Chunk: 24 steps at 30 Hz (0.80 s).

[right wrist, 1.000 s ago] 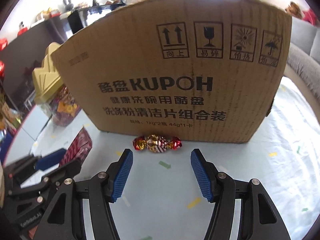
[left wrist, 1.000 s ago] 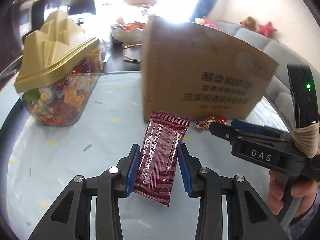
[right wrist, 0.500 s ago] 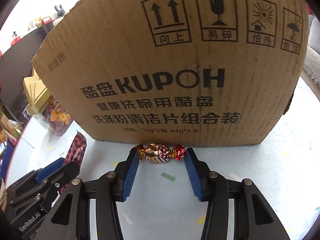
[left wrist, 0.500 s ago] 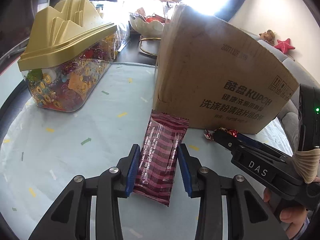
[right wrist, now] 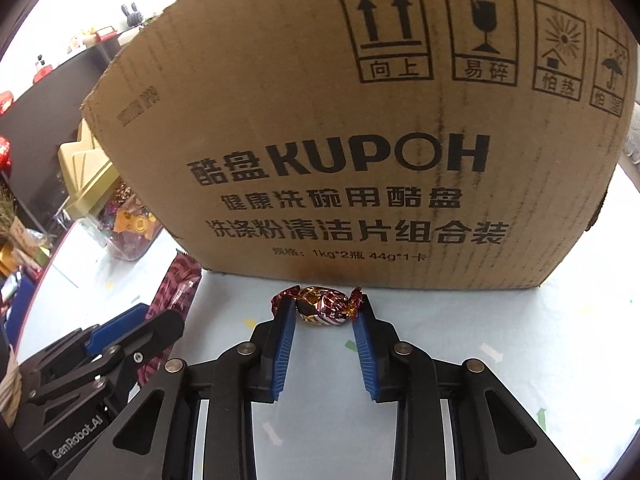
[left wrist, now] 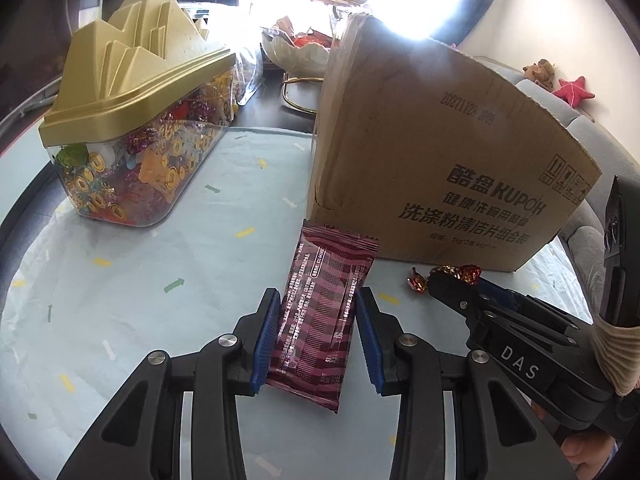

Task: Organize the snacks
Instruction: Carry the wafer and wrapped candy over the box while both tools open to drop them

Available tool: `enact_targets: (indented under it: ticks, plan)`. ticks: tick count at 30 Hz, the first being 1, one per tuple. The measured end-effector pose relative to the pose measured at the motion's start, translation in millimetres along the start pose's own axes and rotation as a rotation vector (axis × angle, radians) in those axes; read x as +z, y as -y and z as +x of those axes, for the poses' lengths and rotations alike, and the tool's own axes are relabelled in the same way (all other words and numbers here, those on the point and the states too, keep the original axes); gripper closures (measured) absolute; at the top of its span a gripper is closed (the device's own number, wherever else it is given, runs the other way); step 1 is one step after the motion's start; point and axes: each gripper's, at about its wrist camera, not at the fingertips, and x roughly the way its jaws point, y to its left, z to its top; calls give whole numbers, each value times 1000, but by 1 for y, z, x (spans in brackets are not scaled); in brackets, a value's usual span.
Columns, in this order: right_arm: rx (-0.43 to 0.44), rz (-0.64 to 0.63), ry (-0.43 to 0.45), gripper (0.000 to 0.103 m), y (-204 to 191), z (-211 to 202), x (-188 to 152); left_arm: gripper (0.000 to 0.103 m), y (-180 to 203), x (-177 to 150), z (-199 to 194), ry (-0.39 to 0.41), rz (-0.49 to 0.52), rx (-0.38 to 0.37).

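My left gripper (left wrist: 316, 300) is shut on a maroon snack packet (left wrist: 324, 312) and holds it upright above the pale blue tablecloth. My right gripper (right wrist: 325, 307) is closed around a foil-wrapped candy (right wrist: 320, 307) that lies at the foot of a tall cardboard box (right wrist: 360, 140). Both blue pads touch the candy's twisted ends. In the left wrist view the candy (left wrist: 444, 276) shows beside the right gripper's fingers (left wrist: 452, 292), in front of the box (left wrist: 432, 152). The packet (right wrist: 176, 284) shows at the left of the right wrist view.
A clear candy container with a gold peaked lid (left wrist: 132, 128) stands at the left. A white bowl on a gold stand (left wrist: 296, 52) sits behind the box. A grey sofa with a red star cushion (left wrist: 572, 92) is at the far right.
My right gripper has moved forward to the candy and closed its jaws on it. My left gripper keeps the packet and has drifted slightly; the container and box look nearer.
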Motion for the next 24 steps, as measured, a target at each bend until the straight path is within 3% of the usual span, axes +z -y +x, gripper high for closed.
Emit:
enact_targets:
  ticks: [12,24]
  plan:
    - [2,-20,57,72,-12,-47,-18,65,9,-5,-27,57,36,-30]
    - [-25,-46,226,72,-15,-117,3,65,33,24,-78,197,118,-66]
